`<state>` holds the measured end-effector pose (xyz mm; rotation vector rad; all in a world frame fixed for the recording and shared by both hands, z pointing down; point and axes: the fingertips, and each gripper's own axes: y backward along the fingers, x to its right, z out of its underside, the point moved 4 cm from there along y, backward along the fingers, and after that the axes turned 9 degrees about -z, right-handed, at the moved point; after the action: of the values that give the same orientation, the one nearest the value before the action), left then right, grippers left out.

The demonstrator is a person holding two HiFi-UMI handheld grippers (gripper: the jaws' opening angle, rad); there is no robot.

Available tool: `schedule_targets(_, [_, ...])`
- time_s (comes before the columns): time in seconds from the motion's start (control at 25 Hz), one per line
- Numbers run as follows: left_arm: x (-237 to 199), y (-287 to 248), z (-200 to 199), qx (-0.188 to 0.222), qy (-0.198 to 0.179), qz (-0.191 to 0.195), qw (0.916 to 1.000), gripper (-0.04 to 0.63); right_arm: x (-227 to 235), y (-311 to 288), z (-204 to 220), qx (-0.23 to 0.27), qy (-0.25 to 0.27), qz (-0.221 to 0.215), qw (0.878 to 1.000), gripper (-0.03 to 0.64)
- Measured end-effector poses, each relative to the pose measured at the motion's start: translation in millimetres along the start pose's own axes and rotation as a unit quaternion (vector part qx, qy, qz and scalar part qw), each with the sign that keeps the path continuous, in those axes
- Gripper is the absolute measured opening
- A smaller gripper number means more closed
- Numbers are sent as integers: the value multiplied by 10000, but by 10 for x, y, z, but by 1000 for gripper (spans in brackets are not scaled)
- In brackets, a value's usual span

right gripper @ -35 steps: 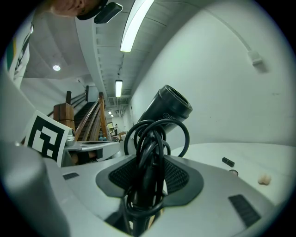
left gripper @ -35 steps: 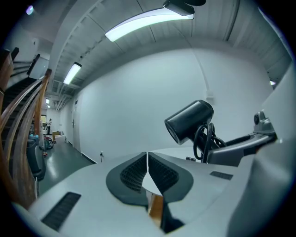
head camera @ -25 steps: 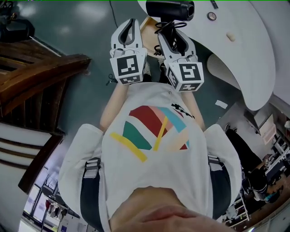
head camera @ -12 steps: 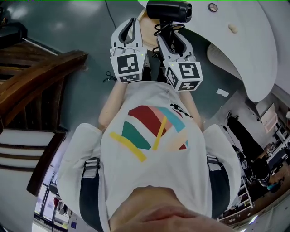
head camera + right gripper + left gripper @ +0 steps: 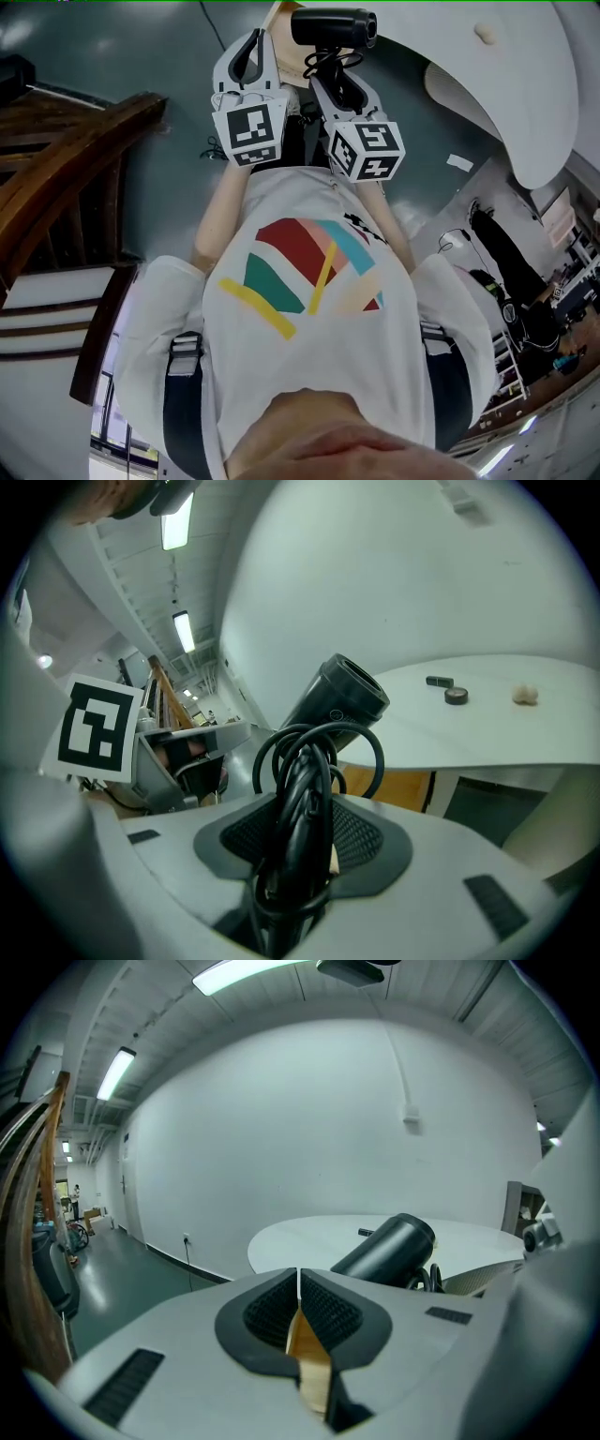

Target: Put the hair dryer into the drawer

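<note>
- Right gripper view: the right gripper [image 5: 302, 841] is clamped on the hair dryer [image 5: 336, 703] by its handle. The black cord [image 5: 314, 757], looped up around that handle, is caught between the jaws as well.
- Look at the long axis. The handle runs back along the gripper's own line, while the barrel stands out past the jaw tips, tilted up and to the right, with its open end facing away from the camera.
- Head view agrees: the dryer's barrel [image 5: 333, 28] lies crosswise just beyond the right gripper [image 5: 339, 82], close to the top edge of the picture.
- The left gripper [image 5: 246, 64] sits just beside it, jaws together and holding nothing. In its own view only a wood-coloured sliver shows through the gap under the pads, and the dryer [image 5: 389, 1251] is ahead and to its right.
- A wood-coloured panel [image 5: 398, 789] shows under the edge of the white table [image 5: 487, 726], just past and below the dryer. That is probably the drawer unit, though I cannot tell whether a drawer is open.
- My call: the right hand carries the load, so the coming move is its job. The crosswise barrel will likely need lining up with the drawer, and the empty left gripper is free to deal with the drawer front.
</note>
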<state>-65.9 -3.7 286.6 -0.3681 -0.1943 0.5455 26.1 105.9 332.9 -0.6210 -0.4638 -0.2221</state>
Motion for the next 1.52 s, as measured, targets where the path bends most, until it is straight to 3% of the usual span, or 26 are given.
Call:
schedule_targets(0.6, [330, -6, 146, -281, -125, 296, 9991, 17, 327, 45, 573, -783, -1015, 238, 9915, 181])
schedule_targets(0.84, [337, -42, 227, -349, -118, 345, 9987, 17, 427, -24, 681, -1074, -1051, 386, 9879, 181])
schedule_targets(1.24, [379, -112, 290, -492, -86, 328, 9982, 17, 511, -58, 856, -1324, -1623, 281, 9774, 183])
schedule_targets(1.52, [424, -143, 305, -535, -95, 362, 9979, 17, 561, -114, 849, -1542, -1550, 331, 9752, 182])
